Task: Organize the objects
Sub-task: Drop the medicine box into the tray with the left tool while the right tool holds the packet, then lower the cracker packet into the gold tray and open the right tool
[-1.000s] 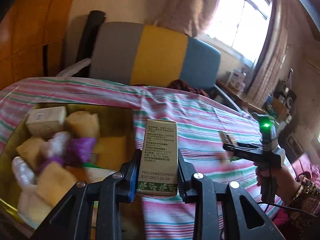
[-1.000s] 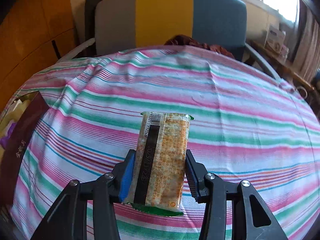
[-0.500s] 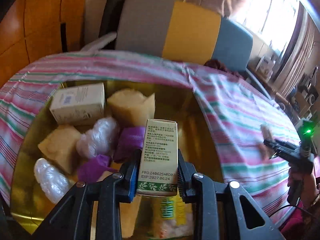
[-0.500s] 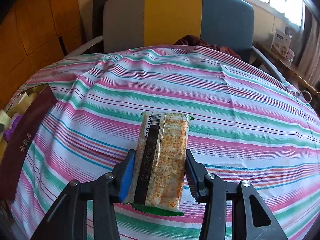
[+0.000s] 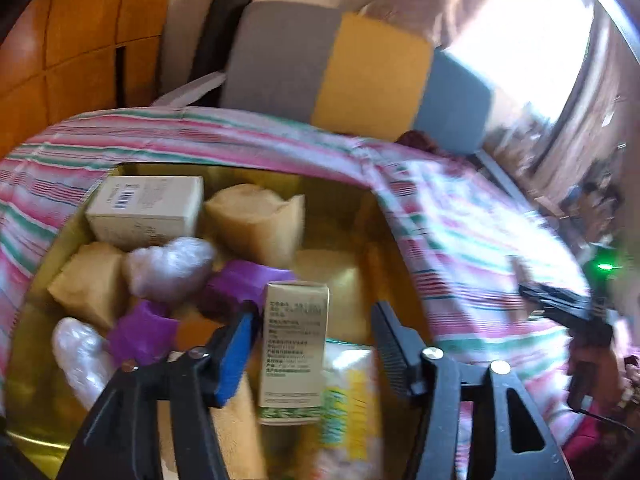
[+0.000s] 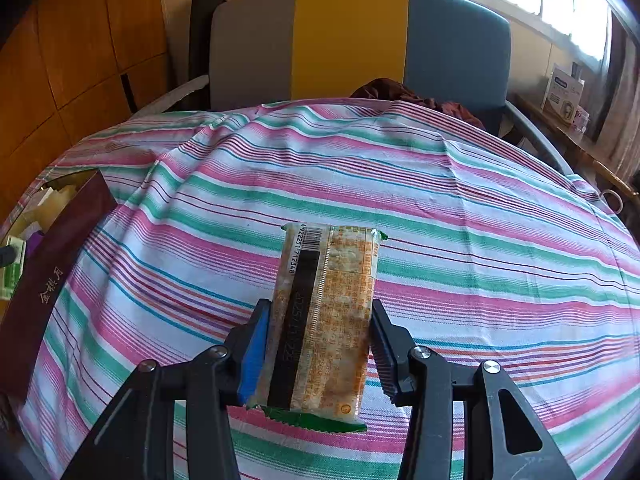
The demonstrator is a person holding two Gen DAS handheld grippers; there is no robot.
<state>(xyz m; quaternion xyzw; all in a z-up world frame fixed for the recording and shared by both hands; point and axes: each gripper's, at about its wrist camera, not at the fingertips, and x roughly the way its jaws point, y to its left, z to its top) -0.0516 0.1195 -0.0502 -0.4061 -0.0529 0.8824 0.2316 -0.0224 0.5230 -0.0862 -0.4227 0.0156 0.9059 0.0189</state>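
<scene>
Cream carton [image 5: 294, 350] stands upright between the parted jaws of the left claw [image 5: 310, 346], gap visible on its right side, over the gold-lined box [image 5: 40, 446] already crowded with a white carton [image 5: 146, 206], tan parcels [image 5: 256, 226] and purple wraps [image 5: 248, 286]. Judged a release: withdrawing straight up should avoid toppling it. Right claw [image 6: 318, 346] is clamped on a snack packet [image 6: 326, 320] above the striped tabletop [image 6: 480, 240], which offers open room, the box's maroon wall [image 6: 52, 276] lying at far left.

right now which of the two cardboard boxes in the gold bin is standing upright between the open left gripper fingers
The narrow olive box with the leaf band, upright between the open left gripper. The wider white box lies on its side at the bin's far corner.
</scene>
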